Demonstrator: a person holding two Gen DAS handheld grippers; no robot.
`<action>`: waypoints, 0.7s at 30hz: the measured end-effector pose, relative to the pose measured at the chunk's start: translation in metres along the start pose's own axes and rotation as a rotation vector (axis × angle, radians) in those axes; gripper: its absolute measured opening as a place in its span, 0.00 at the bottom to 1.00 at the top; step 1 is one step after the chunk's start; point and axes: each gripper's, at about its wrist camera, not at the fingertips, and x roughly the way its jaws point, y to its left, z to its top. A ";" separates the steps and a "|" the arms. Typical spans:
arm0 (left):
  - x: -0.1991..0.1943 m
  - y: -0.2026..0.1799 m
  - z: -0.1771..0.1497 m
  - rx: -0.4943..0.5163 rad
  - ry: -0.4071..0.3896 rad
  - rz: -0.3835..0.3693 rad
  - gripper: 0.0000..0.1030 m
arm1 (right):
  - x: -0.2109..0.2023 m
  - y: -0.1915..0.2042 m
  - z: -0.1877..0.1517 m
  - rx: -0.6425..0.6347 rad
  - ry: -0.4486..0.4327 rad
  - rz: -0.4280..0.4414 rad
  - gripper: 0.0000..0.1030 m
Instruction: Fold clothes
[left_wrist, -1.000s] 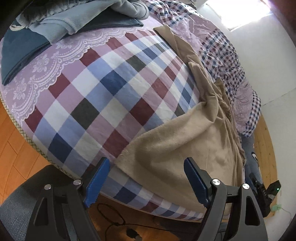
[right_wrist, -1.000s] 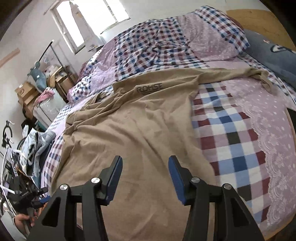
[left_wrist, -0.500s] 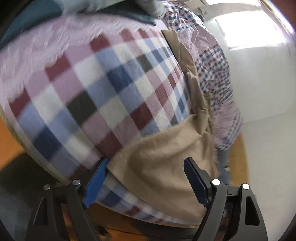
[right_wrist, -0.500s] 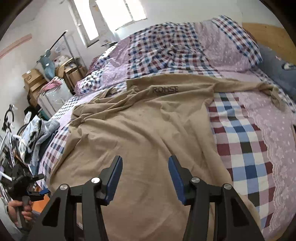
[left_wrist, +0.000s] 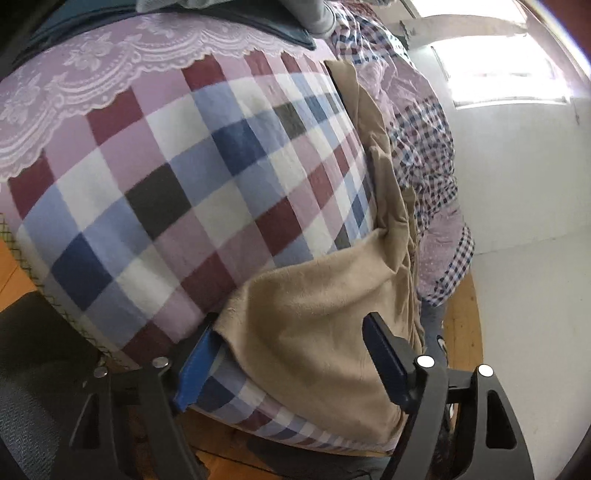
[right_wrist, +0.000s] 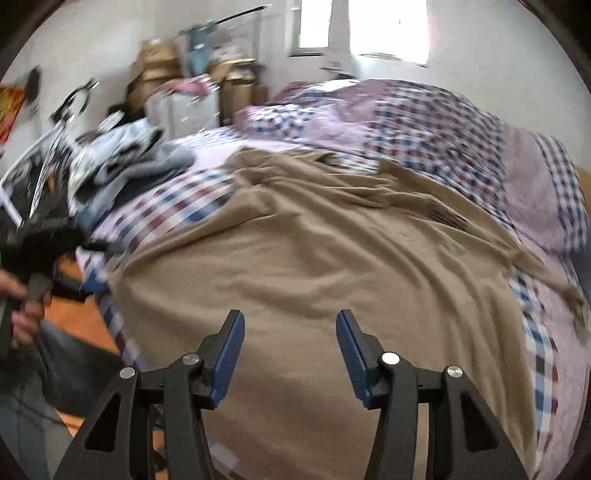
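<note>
Left tongs (left_wrist: 291, 354) have closed in on the hem corner of the tan shirt (left_wrist: 317, 325) where it hangs over the foot edge of the bed (left_wrist: 155, 206). A second ago that corner sat ahead of the tips with checked sheet showing between; now the cloth fills the gap, and the left blue pad (left_wrist: 195, 369) looks tucked under the hem edge, touching it or nearly. The tongs are wide apart, nothing pinched yet.

My right tongs (right_wrist: 290, 354) have swung hard to the left. Before, they looked up the shirt toward the printed chest mark and the pillows; now they face across the shirt (right_wrist: 314, 258) toward the far wall and window, and the frame is motion-blurred. They are also spread, hovering over the lower shirt, not gripping. I can't tell whether the pads touch the fabric.

The shirt lies spread on the bed, wrinkled, bottom hem draped off the near edge. A heap of other clothes (right_wrist: 122, 158) sits at the left side of the bed. In the right view I can see the person's hand (right_wrist: 22, 314) on the left tool's handle, low at the left.

What it means, as I read it: the left side is lined up for the first grab, the hem corner. The right is repositioning, probably toward the other hem corner. No fold made yet. The next step is to close the left on the corner, catching only the shirt, not the sheet underneath.
</note>
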 end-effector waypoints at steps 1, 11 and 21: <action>-0.001 0.001 0.000 -0.006 -0.004 0.003 0.72 | 0.002 0.003 -0.001 -0.013 0.002 -0.001 0.53; -0.013 0.011 0.000 -0.046 -0.030 0.025 0.30 | -0.005 -0.018 -0.003 0.071 0.014 -0.013 0.53; -0.005 0.015 0.001 -0.068 -0.020 0.056 0.25 | -0.018 -0.039 -0.013 0.134 0.037 -0.057 0.53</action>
